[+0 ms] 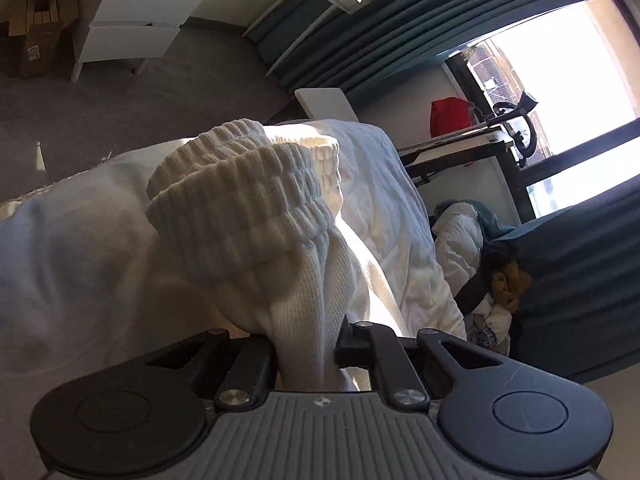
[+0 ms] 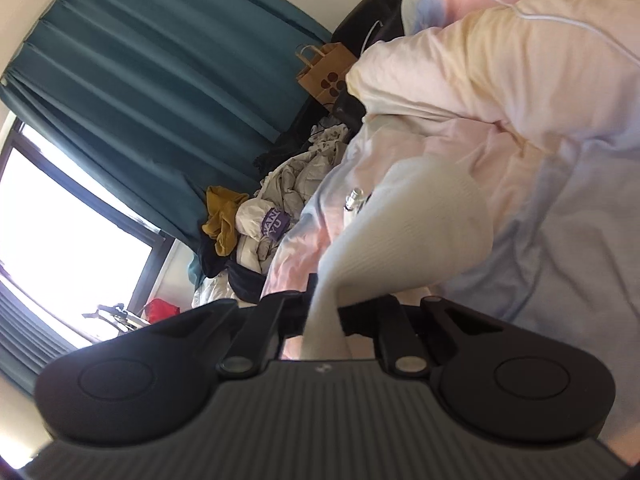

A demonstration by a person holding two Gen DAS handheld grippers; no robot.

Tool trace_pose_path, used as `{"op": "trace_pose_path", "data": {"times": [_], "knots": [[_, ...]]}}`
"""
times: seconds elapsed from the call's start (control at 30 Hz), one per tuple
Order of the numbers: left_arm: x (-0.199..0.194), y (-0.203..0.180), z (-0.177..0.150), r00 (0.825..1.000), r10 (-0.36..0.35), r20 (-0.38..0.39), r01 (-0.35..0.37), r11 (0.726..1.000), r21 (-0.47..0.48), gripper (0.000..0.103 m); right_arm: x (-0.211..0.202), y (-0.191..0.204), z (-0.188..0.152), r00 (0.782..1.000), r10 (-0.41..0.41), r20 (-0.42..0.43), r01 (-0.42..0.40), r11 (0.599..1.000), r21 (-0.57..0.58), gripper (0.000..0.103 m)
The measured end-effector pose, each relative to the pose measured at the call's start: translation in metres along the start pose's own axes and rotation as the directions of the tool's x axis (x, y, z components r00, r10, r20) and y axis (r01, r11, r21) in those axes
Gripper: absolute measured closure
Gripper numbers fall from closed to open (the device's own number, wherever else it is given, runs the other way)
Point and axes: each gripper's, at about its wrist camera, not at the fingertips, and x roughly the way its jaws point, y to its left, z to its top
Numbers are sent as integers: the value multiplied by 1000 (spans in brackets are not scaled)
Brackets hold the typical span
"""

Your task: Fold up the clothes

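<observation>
A white ribbed knit garment (image 1: 248,216) with a thick ribbed cuff or hem fills the middle of the left wrist view, bunched and lifted above the bed. My left gripper (image 1: 306,344) is shut on a fold of it, the cloth pinched between the black fingers. In the right wrist view another part of the white knit garment (image 2: 404,216) stretches up from my right gripper (image 2: 326,316), which is shut on it too. Below lies the pale pastel duvet (image 2: 560,216). The fingertips of both grippers are hidden by cloth.
A pile of loose clothes (image 2: 264,208) lies beside the bed, near teal curtains (image 2: 152,80) and a bright window (image 1: 560,64). A brown paper bag (image 2: 326,70) stands past it. White drawers (image 1: 136,16) and cardboard boxes (image 1: 38,24) stand across the carpet.
</observation>
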Motion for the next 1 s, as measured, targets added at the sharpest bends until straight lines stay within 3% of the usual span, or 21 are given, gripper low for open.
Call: {"op": "trace_pose_path", "data": {"times": [0.2, 0.3, 0.4, 0.47, 0.5, 0.57, 0.63, 0.73, 0.87, 1.0], "knots": [[-28, 34, -28, 999, 32, -32, -31, 999, 30, 90, -40, -40, -14, 998, -64, -13, 64, 998, 3, 93], [-38, 43, -35, 999, 29, -34, -27, 999, 34, 82, -40, -60, -15, 991, -113, -67, 117, 991, 61, 92], [-45, 43, -47, 998, 58, -34, -56, 997, 57, 75, -40, -67, -15, 978, -145, -152, 152, 988, 36, 90], [-52, 37, -57, 997, 81, -13, -79, 992, 99, 62, -45, -68, -19, 968, -166, -188, 171, 985, 8, 88], [-56, 34, -63, 996, 92, -2, -91, 989, 120, 49, -48, -68, -21, 964, -171, -203, 175, 985, 1, 85], [-63, 27, -73, 993, 113, 22, -115, 980, 164, 38, -54, -70, -25, 956, -175, -234, 179, 984, -4, 76], [-72, 19, -84, 990, 131, 55, -140, 967, 213, 28, -60, -75, -29, 951, -178, -254, 188, 982, 15, 57], [-85, 6, -98, 989, 124, 79, -141, 950, 277, 26, -68, -84, -38, 938, -189, -291, 222, 971, 85, 36], [-84, -24, -121, 992, 97, 80, -120, 920, 374, 24, -77, -91, -51, 926, -190, -326, 266, 942, 206, 36], [-57, -60, -144, 998, 54, 29, -61, 900, 431, 23, -74, -87, -65, 926, -172, -335, 271, 923, 275, 36]]}}
